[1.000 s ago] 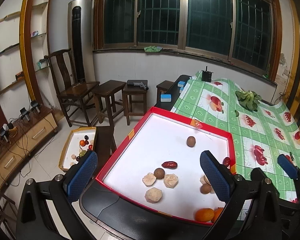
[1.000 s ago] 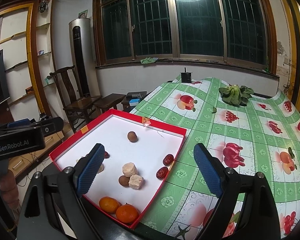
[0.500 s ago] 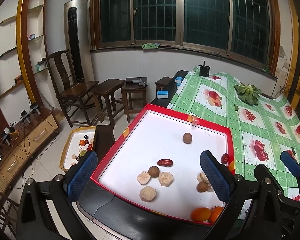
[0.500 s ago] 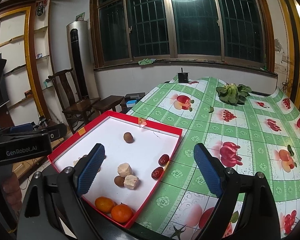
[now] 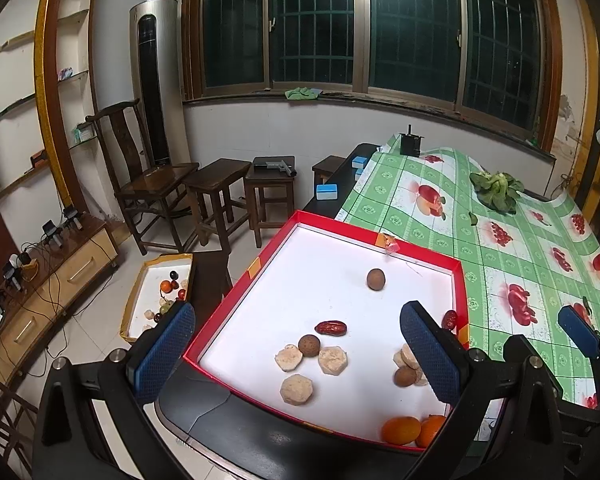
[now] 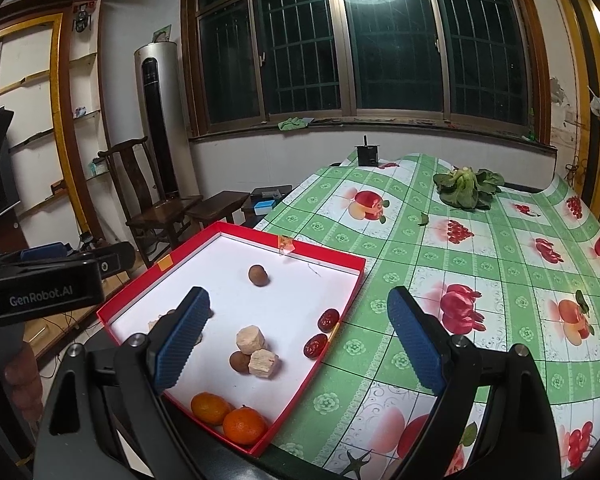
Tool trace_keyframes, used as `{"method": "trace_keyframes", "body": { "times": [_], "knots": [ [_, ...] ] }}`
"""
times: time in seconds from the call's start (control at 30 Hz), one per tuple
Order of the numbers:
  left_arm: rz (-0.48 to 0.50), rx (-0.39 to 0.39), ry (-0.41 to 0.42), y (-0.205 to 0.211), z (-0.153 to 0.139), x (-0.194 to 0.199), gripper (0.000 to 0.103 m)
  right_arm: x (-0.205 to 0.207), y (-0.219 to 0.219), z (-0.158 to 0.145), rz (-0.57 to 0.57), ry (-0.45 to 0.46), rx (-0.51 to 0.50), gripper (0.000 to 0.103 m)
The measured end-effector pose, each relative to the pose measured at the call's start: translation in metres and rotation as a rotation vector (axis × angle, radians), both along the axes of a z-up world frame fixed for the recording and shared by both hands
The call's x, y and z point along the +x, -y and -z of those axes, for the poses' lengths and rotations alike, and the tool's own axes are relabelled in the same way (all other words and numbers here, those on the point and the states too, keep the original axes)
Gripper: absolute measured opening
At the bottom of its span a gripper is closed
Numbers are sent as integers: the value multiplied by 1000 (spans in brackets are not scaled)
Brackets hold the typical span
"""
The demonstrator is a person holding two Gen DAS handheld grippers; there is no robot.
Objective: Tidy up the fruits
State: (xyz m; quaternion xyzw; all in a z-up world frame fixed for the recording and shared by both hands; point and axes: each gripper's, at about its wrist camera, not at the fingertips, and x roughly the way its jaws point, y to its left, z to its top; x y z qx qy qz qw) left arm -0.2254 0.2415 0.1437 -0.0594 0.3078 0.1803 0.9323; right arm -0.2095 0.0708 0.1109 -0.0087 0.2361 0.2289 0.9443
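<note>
My right claw [image 6: 294, 334] and left claw [image 5: 298, 350] both hung released, grasping nothing, above the red tray [image 6: 324, 258] holding the fruit. Only my left view showed a yellow tray [image 5: 134, 300] on the floor; my right showed both oranges [image 6: 244, 426] unobstructed.

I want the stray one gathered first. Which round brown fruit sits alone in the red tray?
The round brown fruit toward the tray's far edge; the other two brown ones touch pale chunks.
</note>
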Motion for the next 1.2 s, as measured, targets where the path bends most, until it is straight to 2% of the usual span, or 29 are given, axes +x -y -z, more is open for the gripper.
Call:
{"method": "trace_keyframes", "body": {
  "times": [1.2],
  "knots": [
    [-18, -11, -22, -7, 5, 7, 103, 7, 0, 1, -3, -9, 0, 91]
  ]
}}
